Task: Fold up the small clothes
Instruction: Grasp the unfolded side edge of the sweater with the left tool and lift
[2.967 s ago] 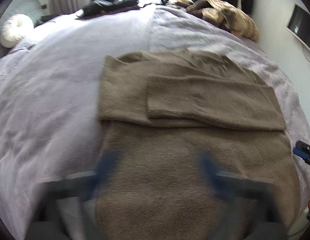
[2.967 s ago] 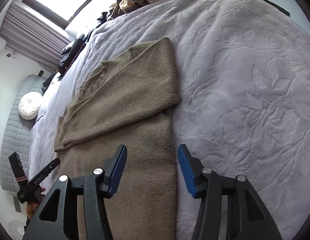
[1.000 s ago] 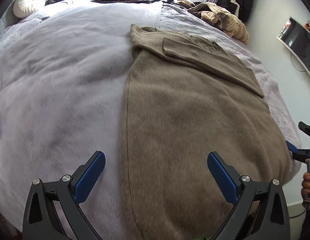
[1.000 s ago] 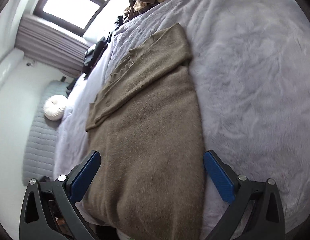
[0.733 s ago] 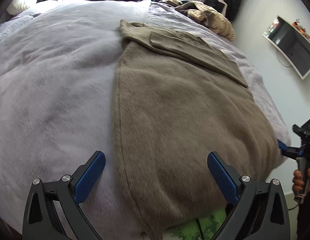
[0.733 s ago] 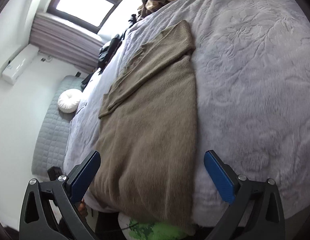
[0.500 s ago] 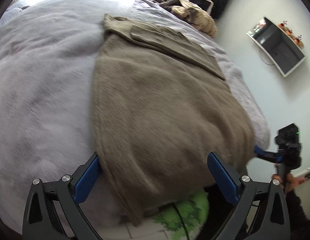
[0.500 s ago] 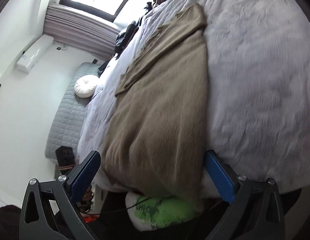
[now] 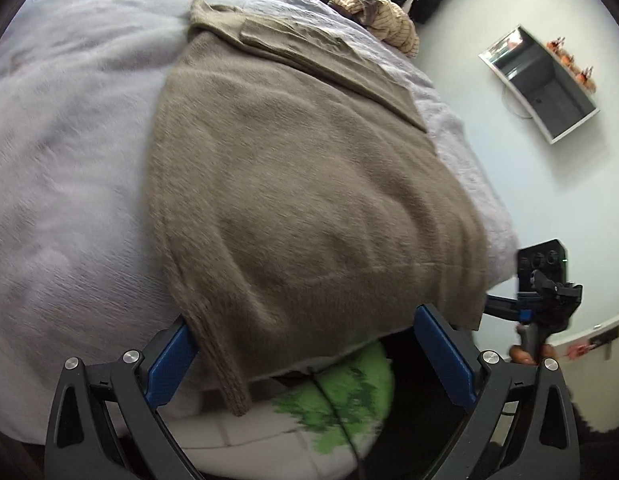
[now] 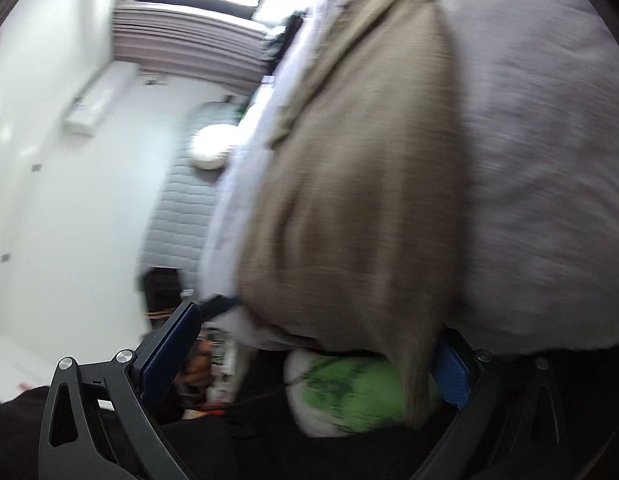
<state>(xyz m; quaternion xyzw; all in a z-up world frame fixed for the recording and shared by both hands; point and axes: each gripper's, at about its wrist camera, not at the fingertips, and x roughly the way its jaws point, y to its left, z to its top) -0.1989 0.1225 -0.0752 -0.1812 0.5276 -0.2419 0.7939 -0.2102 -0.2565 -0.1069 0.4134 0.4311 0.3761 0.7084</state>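
Observation:
A brown knit sweater (image 9: 293,184) lies flat on the pale lilac bed (image 9: 65,152), its sleeves folded across the chest at the far end and its hem hanging over the near edge. My left gripper (image 9: 305,354) is open, low at the bed's edge, with the hem's left corner hanging just inside its left finger. My right gripper (image 10: 313,352) is open too, below the hem's right corner (image 10: 413,376), which drapes against its right finger. The right wrist view is blurred. In the left wrist view the right gripper (image 9: 541,304), held by a hand, shows at the hem's right corner.
A green and white object (image 9: 341,400) sits on the floor under the hem. Piled clothes (image 9: 373,24) lie at the bed's far end. A wall shelf (image 9: 545,84) hangs on the right wall. A round white cushion (image 10: 207,148) rests by the quilted headboard.
Both grippers have dropped back from over the sweater to below the bed's near edge, at the hanging hem. Their jaws, narrow three seconds ago, now stand wide.

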